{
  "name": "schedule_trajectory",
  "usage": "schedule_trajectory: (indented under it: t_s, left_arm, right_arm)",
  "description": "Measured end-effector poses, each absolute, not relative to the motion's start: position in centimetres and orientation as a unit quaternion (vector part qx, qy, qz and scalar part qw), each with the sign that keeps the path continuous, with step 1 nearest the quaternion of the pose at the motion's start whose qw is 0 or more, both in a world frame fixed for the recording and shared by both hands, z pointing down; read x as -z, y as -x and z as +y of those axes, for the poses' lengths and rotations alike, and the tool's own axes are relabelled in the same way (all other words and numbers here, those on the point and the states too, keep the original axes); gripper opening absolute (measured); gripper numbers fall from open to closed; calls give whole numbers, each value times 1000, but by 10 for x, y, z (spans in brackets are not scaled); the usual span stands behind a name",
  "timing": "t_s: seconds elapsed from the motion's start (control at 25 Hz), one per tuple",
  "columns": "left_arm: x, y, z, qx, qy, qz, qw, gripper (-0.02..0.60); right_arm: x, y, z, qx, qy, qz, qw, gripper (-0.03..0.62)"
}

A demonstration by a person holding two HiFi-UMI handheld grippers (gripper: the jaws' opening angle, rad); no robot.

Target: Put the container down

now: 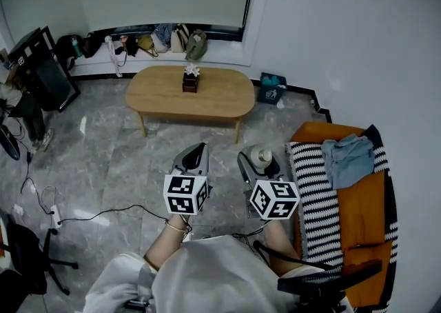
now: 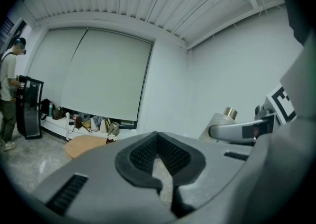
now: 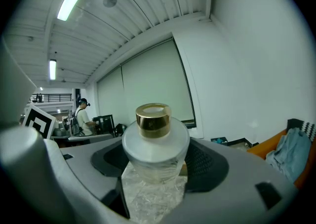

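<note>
A frosted clear container (image 3: 155, 141) with a gold cap stands upright between the jaws of my right gripper (image 3: 156, 168), which is shut on its body. From the head view the container (image 1: 261, 157) is held in the air above the marble floor, with my right gripper (image 1: 256, 165) next to the sofa. Level with it on the left, my left gripper (image 1: 195, 158) is shut with nothing in it. In the left gripper view its tips (image 2: 158, 139) meet, and the container (image 2: 222, 119) shows off to the right.
An oval wooden table (image 1: 220, 98) stands ahead with a small brown box (image 1: 191, 80) topped by a flower. An orange sofa (image 1: 362, 201) with a striped blanket and a blue garment is at the right. Bags line the far sill. Cables (image 1: 83, 211) trail at left.
</note>
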State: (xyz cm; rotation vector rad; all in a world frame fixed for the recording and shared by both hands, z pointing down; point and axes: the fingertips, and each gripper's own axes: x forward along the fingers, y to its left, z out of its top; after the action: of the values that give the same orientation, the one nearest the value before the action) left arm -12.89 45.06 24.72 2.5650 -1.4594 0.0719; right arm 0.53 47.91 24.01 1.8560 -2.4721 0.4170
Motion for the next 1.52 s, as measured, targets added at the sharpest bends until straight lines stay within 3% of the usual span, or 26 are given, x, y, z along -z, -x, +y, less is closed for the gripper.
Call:
schedule_trajectory:
  t_s: [0.44, 1.52]
  left_arm:
    - [-269, 131, 411, -36, -861, -494, 117, 8]
    - [-244, 90, 224, -34, -844, -527, 93, 8]
  right_arm:
    - [-252, -8, 442, -145, -605, -783, 23, 333]
    - [-239, -62, 244, -143, -583, -799, 35, 333]
